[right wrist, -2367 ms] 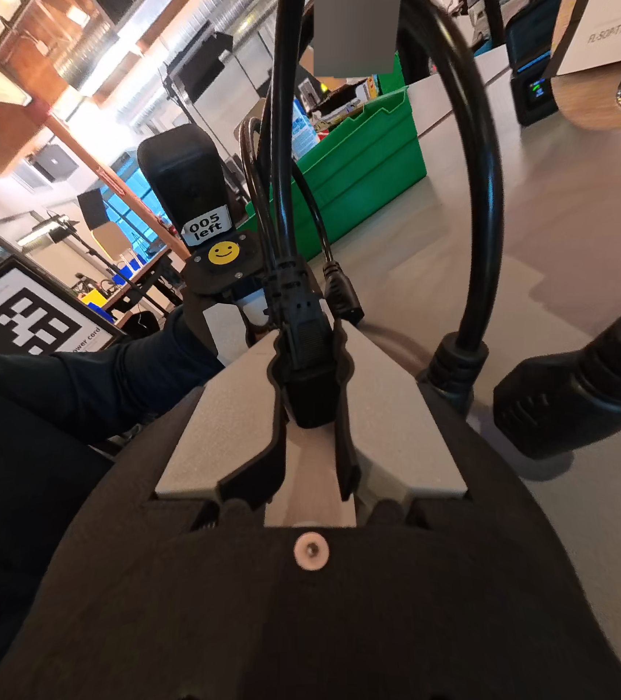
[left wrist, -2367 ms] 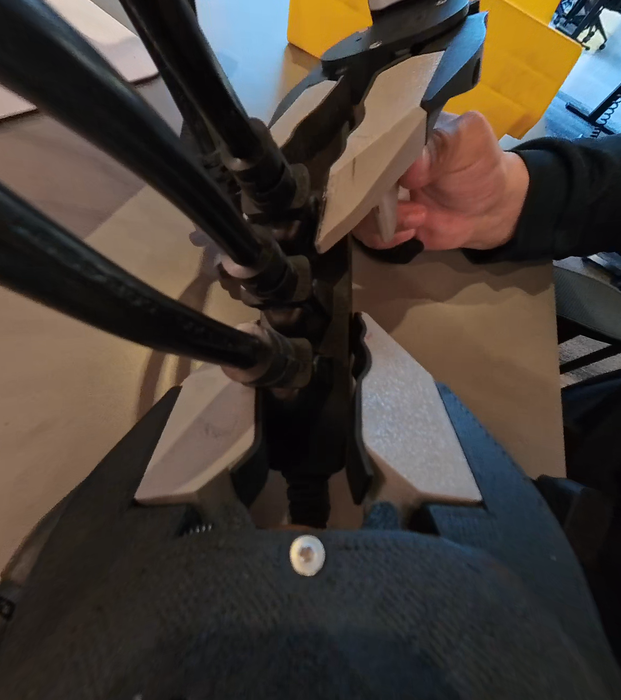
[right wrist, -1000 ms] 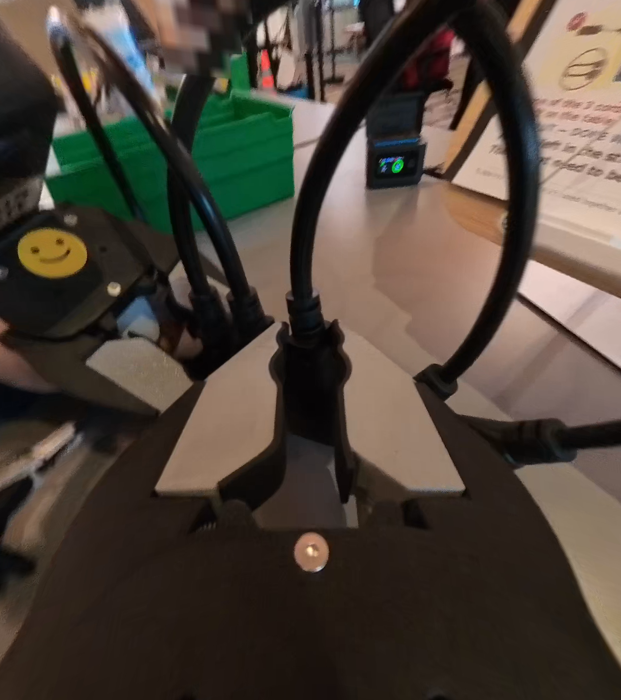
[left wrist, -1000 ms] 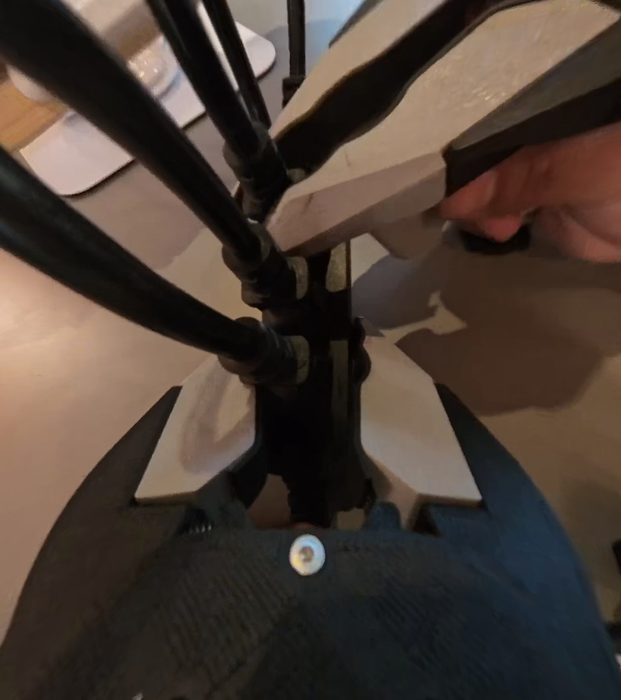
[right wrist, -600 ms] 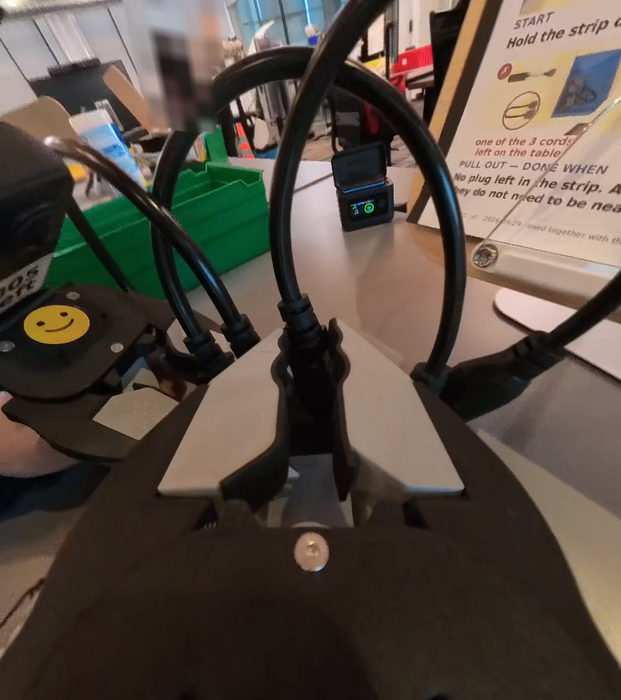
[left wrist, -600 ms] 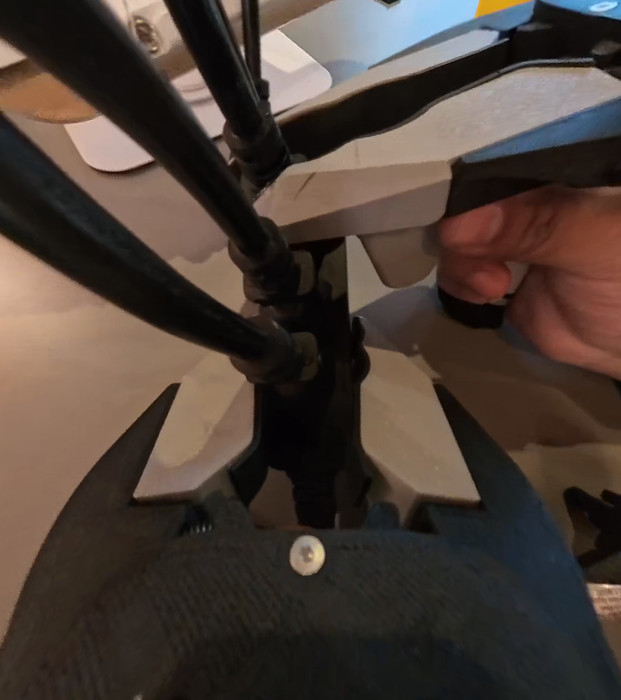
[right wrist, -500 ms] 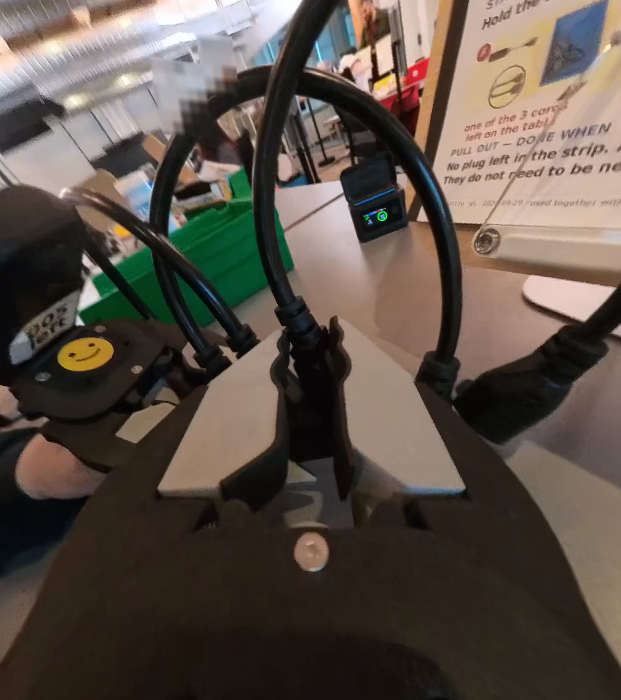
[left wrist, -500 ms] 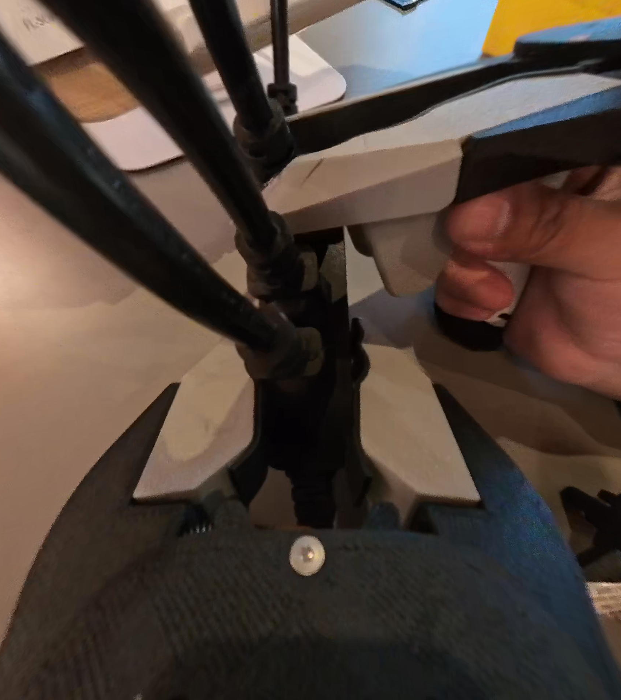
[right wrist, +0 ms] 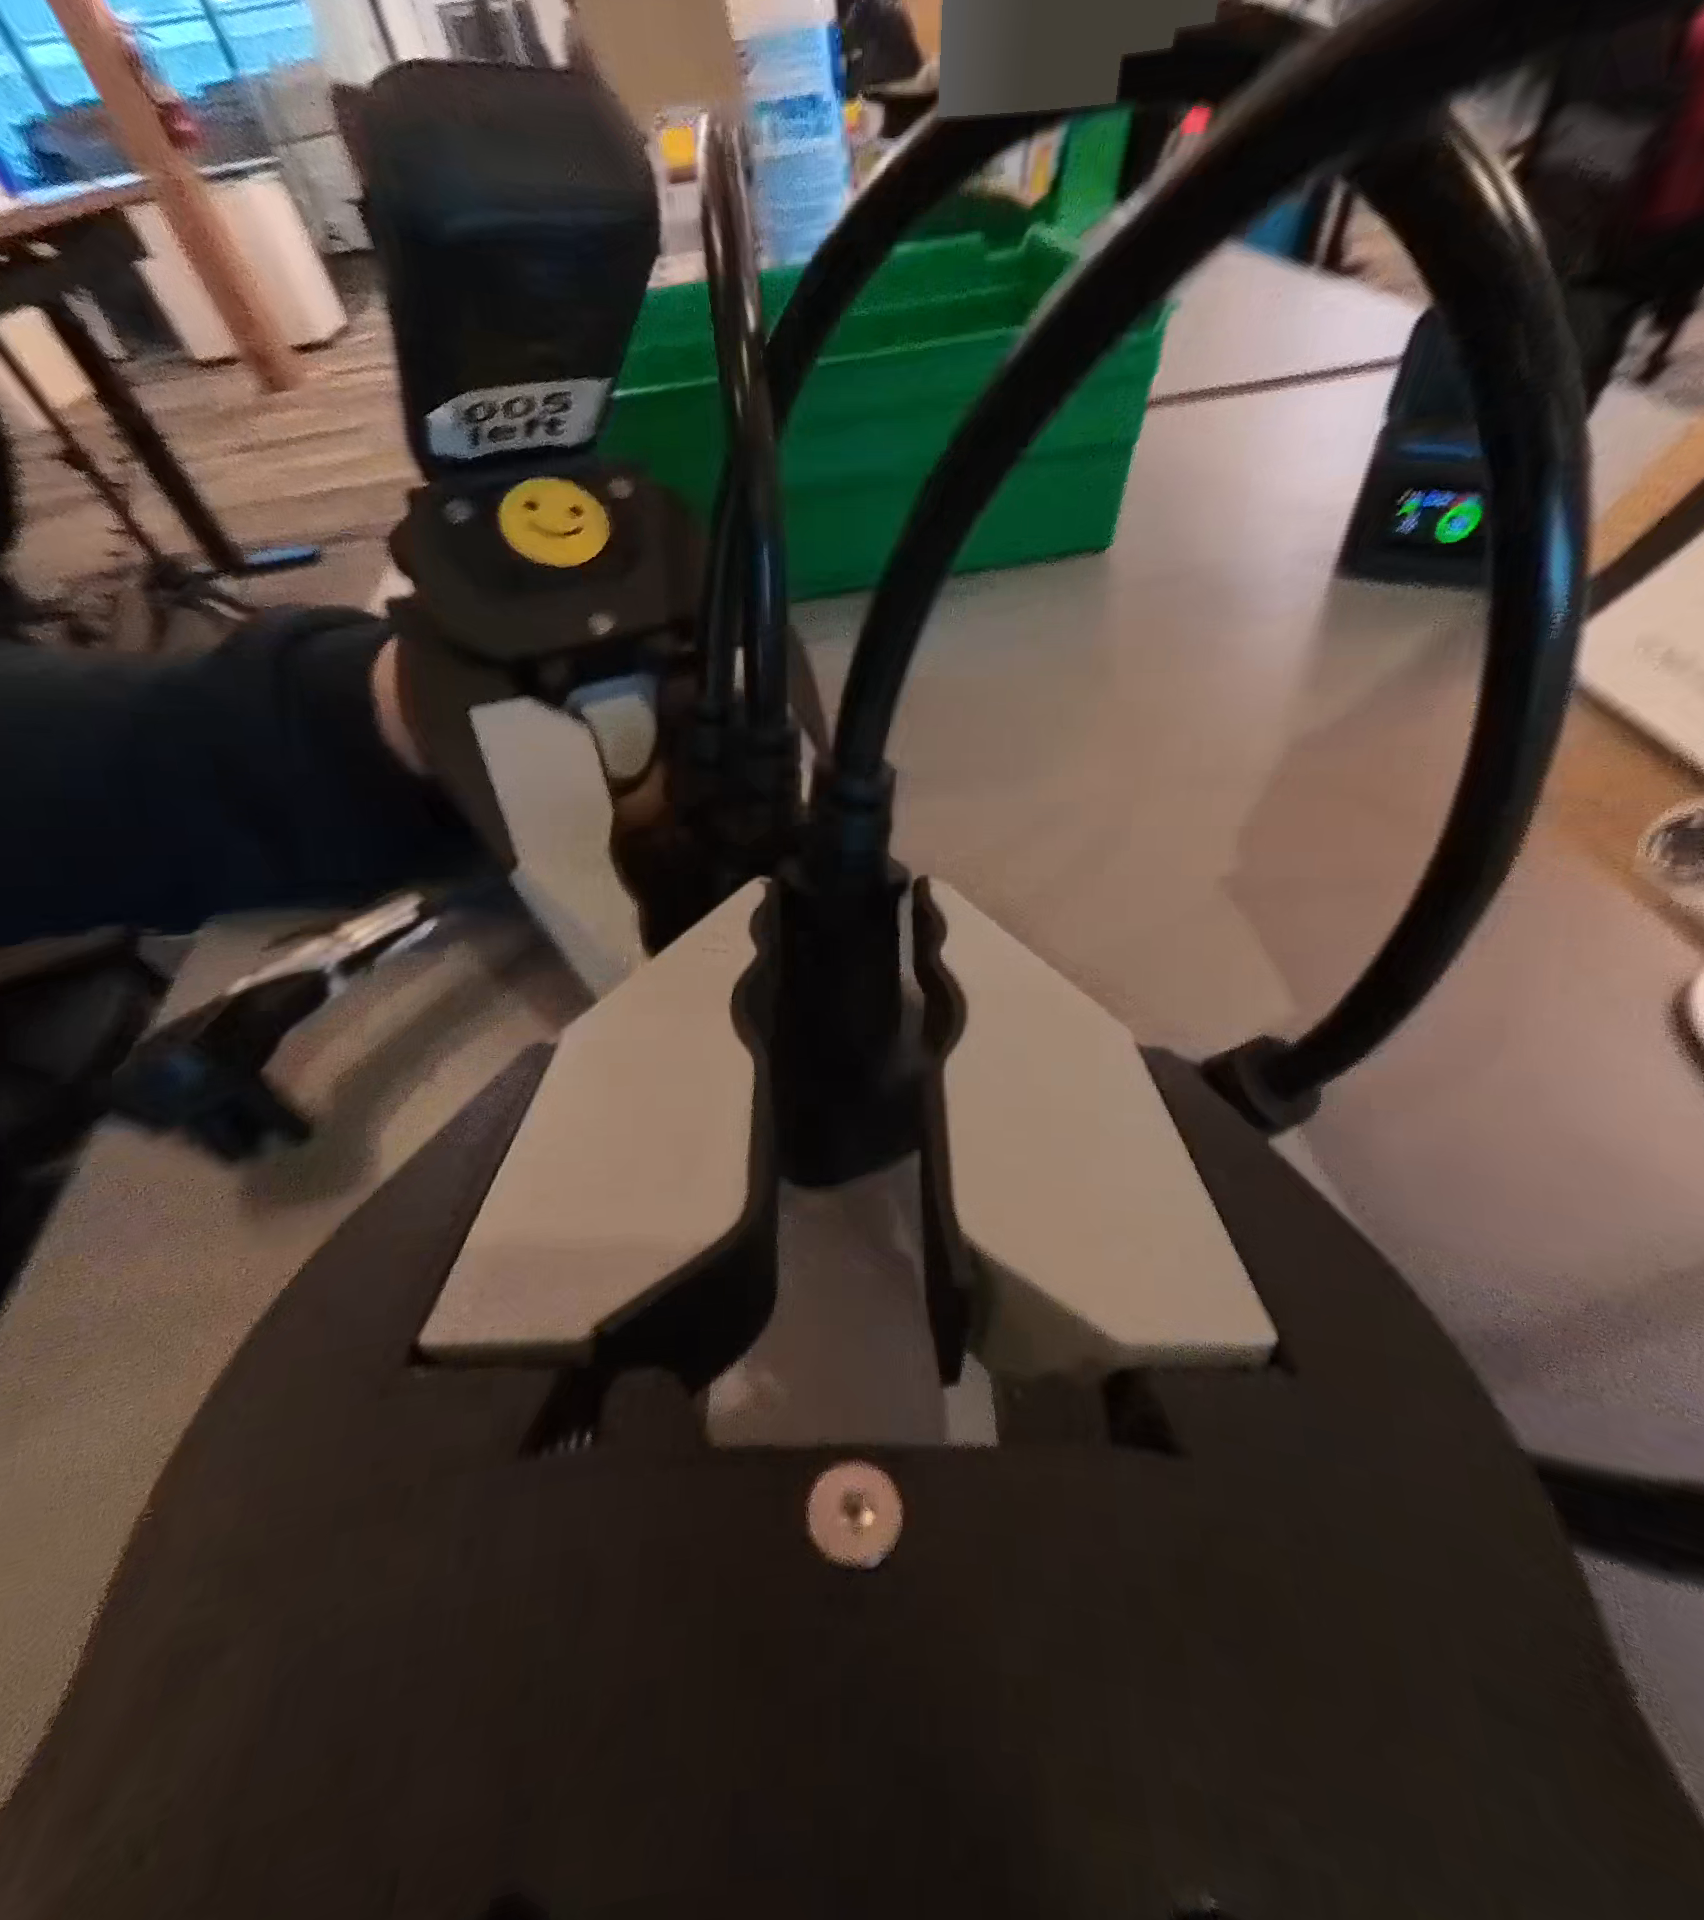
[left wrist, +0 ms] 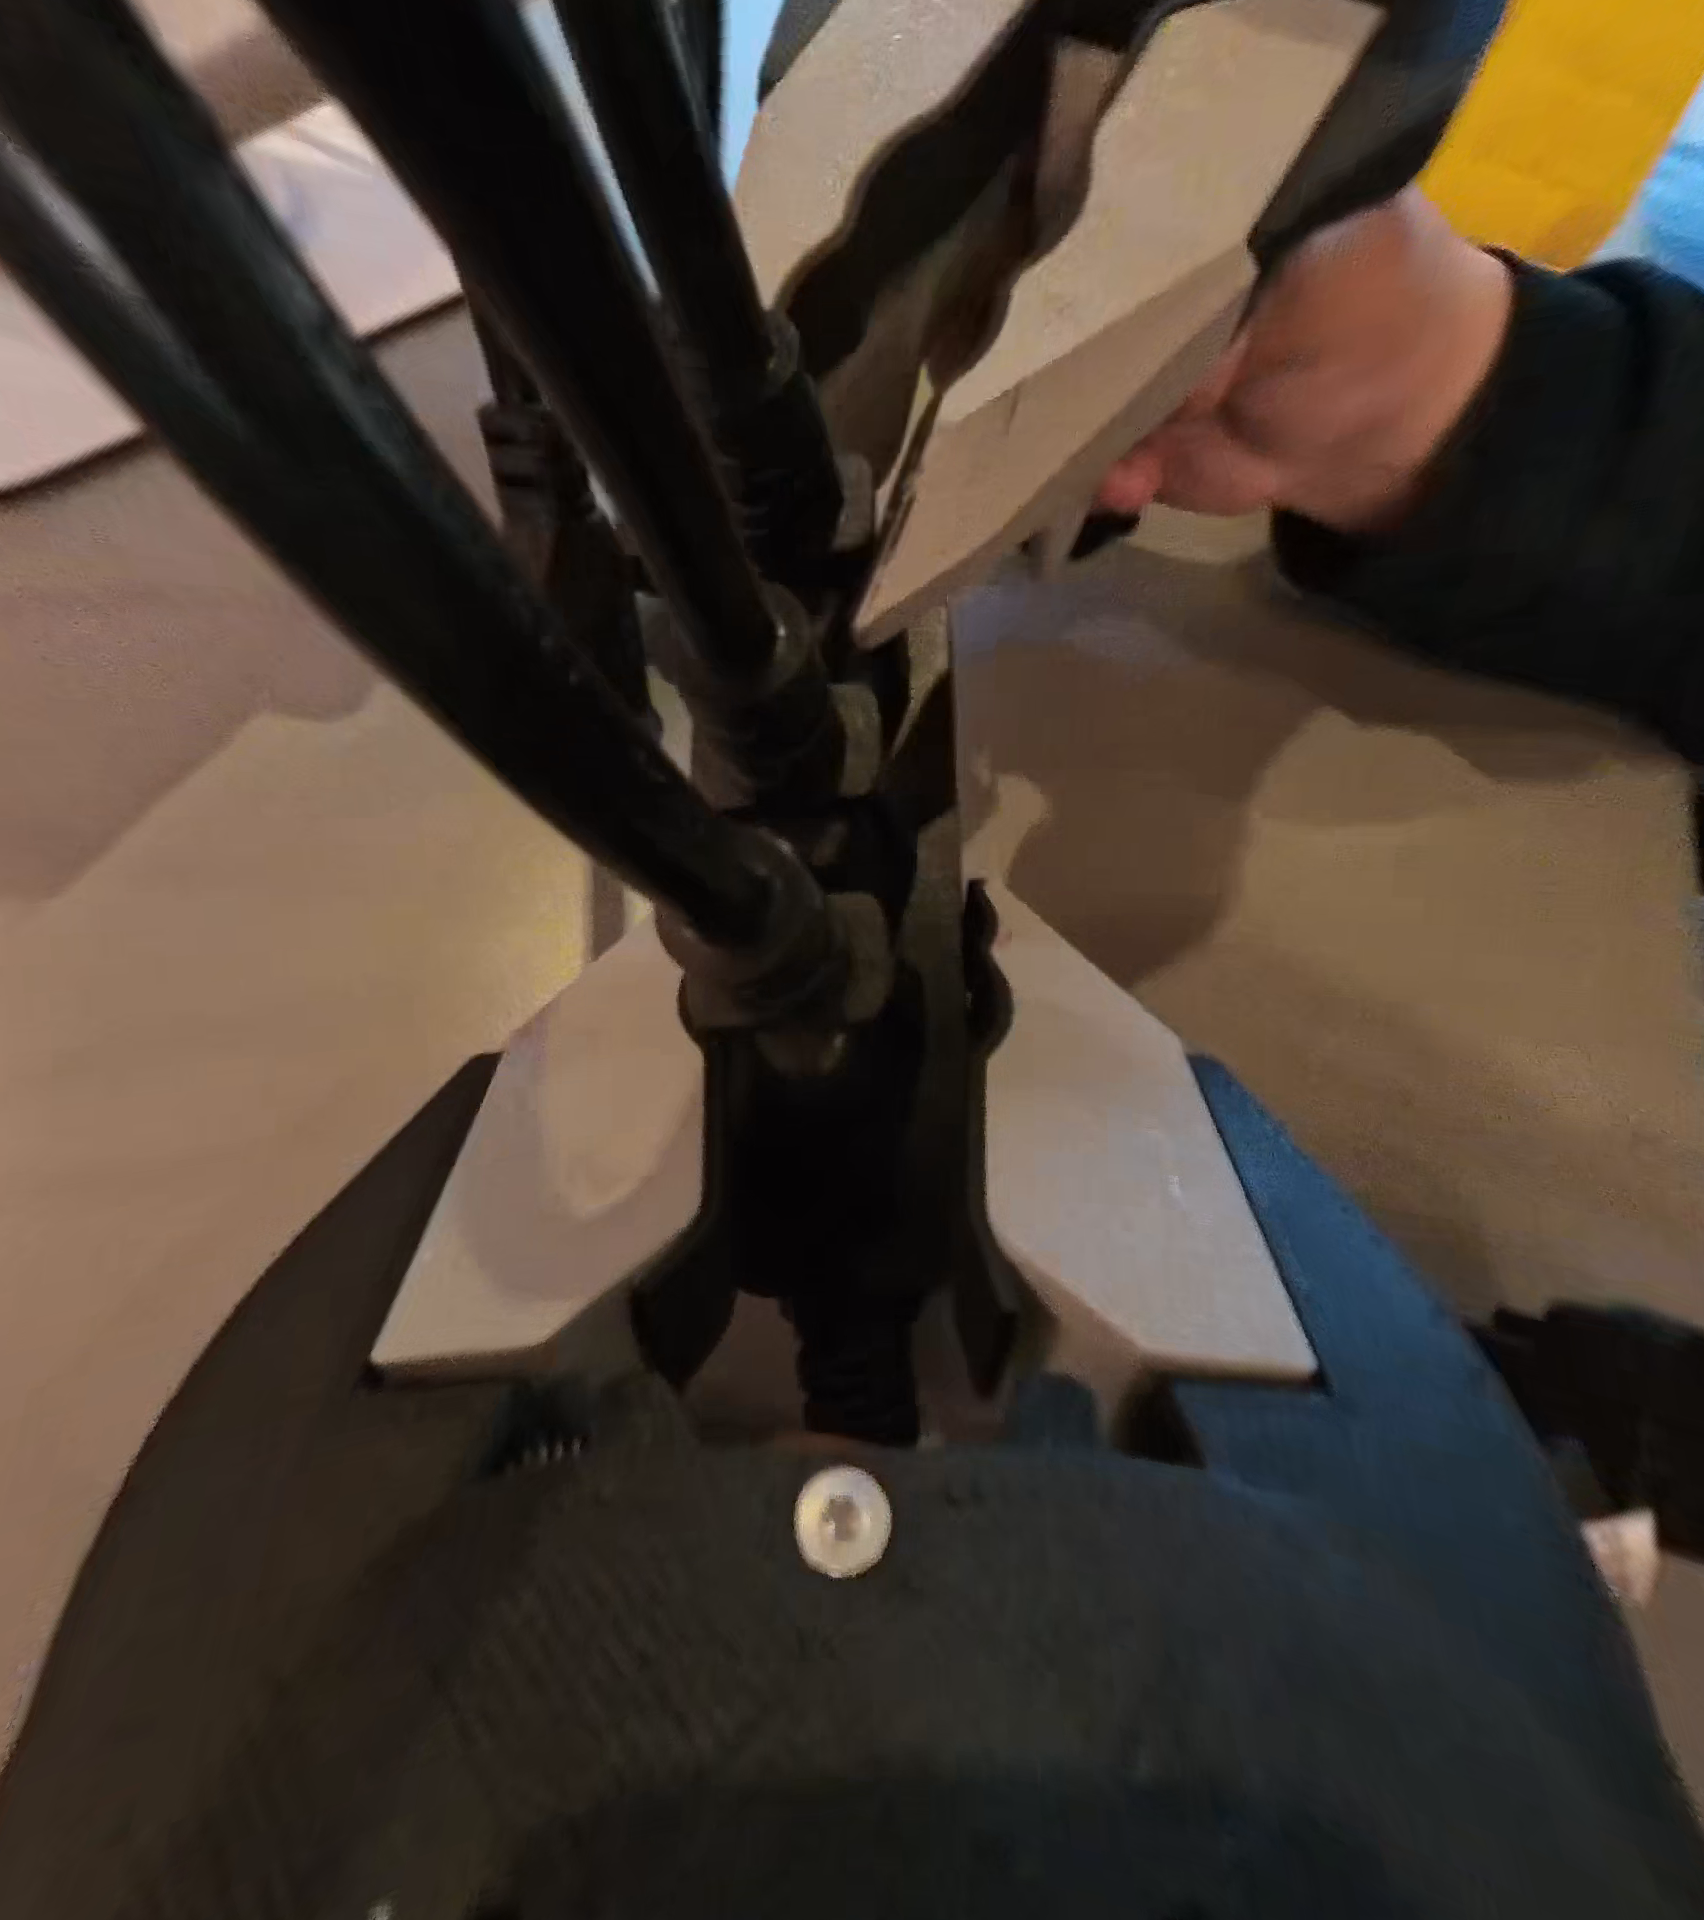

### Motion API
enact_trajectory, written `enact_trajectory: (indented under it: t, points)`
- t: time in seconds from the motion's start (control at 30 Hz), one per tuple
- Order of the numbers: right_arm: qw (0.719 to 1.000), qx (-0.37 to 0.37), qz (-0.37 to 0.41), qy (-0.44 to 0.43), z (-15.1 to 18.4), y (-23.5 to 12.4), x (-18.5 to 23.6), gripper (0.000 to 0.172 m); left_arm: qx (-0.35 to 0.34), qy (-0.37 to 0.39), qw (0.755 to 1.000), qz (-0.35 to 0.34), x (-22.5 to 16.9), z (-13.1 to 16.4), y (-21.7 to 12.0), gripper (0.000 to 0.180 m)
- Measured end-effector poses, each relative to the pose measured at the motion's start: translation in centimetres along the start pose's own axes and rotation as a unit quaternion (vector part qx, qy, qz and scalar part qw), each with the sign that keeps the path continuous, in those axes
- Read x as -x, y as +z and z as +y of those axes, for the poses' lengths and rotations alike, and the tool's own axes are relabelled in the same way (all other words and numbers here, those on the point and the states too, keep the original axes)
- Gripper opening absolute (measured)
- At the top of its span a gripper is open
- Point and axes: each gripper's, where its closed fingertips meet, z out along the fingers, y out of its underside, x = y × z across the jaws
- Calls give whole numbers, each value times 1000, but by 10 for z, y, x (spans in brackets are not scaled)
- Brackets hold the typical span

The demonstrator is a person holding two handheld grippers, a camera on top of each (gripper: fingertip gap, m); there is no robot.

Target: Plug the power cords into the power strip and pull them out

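Cords are sticking up from the black power strip [left wrist: 931, 831], which the left gripper [left wrist: 843, 935] is squeezing between its fingers above the desk [left wrist: 204, 1039]. Just ahead, the right gripper [right wrist: 843, 914] is pinching a black plug [right wrist: 843, 1018] at the strip.

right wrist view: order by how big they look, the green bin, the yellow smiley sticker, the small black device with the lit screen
1. green bin
2. small black device, though the cable loop hides part of it
3. yellow smiley sticker

Only apparent size: the sticker is nearer the camera.
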Motion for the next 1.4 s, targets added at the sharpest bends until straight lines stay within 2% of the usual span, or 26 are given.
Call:
enact_trajectory:
  t: [0.13,0.3,0.43,0.53,0.7,0.87,1.0,1.1,1.2,1.4]
  points:
    - [995,8,-78,60,10,-18,9,21,-10,-5,998,60,-11,-1,-6,44]
    - [989,43,-120,75,24,-27,17,40,6,9,995,97,-23,3,-4,43]
    - [986,44,-151,51,25,-25,29,29,10,13,994,108,-27,4,-4,43]
    - [983,45,-171,43,25,-21,37,32,14,26,991,129,-34,6,-5,43]
    - [983,57,-168,40,32,-12,43,23,26,35,991,127,-36,9,-3,43]
    - [984,42,-164,57,31,-11,46,23,25,38,990,137,-38,10,-4,43]
    - [987,71,-136,48,39,-4,44,22,48,21,992,113,-31,14,4,48]
    - [988,43,-125,83,30,-3,37,22,29,-2,995,94,-26,7,5,46]
    - [979,-35,-144,138,10,-8,34,22,-21,-50,991,120,-33,-9,2,44]
    - [970,-62,-142,189,3,-3,28,20,-18,-58,993,99,-27,-7,0,45]
